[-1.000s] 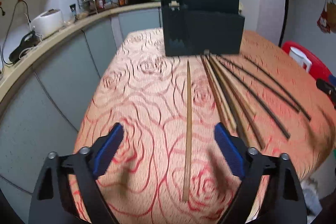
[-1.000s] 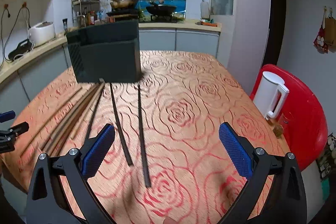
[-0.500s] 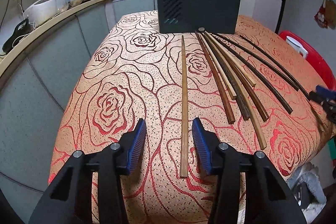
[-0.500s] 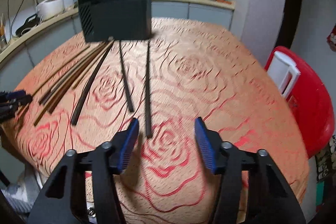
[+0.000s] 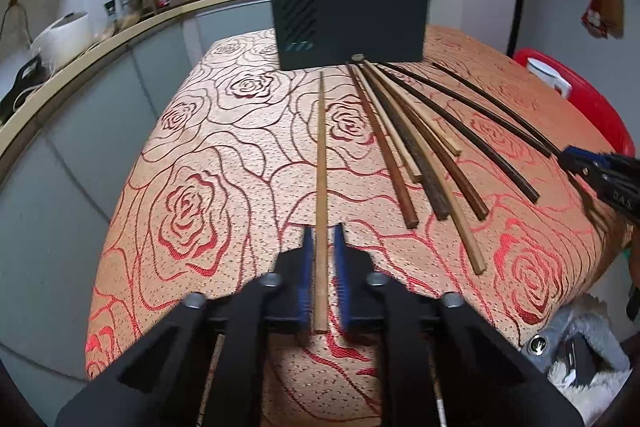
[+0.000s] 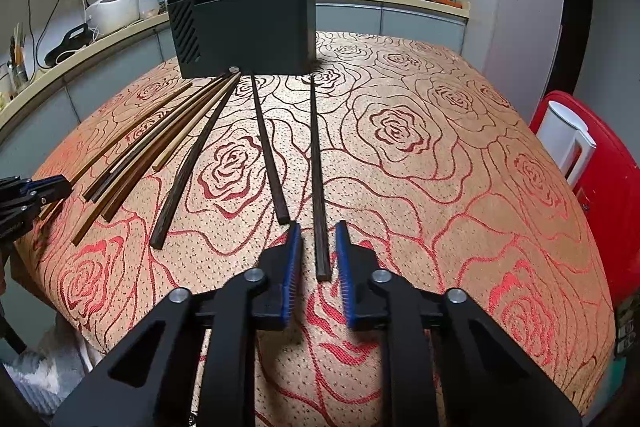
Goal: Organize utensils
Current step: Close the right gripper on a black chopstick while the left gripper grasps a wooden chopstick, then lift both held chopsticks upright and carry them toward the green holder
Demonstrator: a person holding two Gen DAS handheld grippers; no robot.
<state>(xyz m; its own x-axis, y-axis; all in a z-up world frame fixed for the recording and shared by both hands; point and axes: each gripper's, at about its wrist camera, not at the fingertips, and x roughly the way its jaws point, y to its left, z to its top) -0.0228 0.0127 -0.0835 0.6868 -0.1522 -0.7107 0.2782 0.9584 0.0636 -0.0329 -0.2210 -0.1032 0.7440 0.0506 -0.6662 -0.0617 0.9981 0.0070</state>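
The thin chopsticks are lying fanned on the rose-patterned tablecloth (image 5: pixel 224 155) before the dark slotted holder box (image 5: pixel 348 23), probably waiting for sorting. The left gripper (image 5: pixel 321 259) is closing on the light brown wooden chopstick (image 5: pixel 321 163), gripping its near end. The right gripper (image 6: pixel 318 255) has been closing around the dark brown chopstick (image 6: pixel 318 163); a small gap is remaining.

The surface (image 5: pixel 224 163) is wearing a woven cloth, slightly shiny, with a rough dotted texture and red rose outlines. The light chopstick (image 5: pixel 321 163) is looking like pale matt wood, and the dark chopstick (image 6: pixel 317 163) like almost black wood with a visible grain. The holder box (image 6: pixel 256 31) is showing dark matt plastic. The left tongs (image 5: pixel 321 251) and right tongs (image 6: pixel 318 251) are having matt black plastic frames, ribbed blue pads (image 6: pixel 294 255) and small metal pins.
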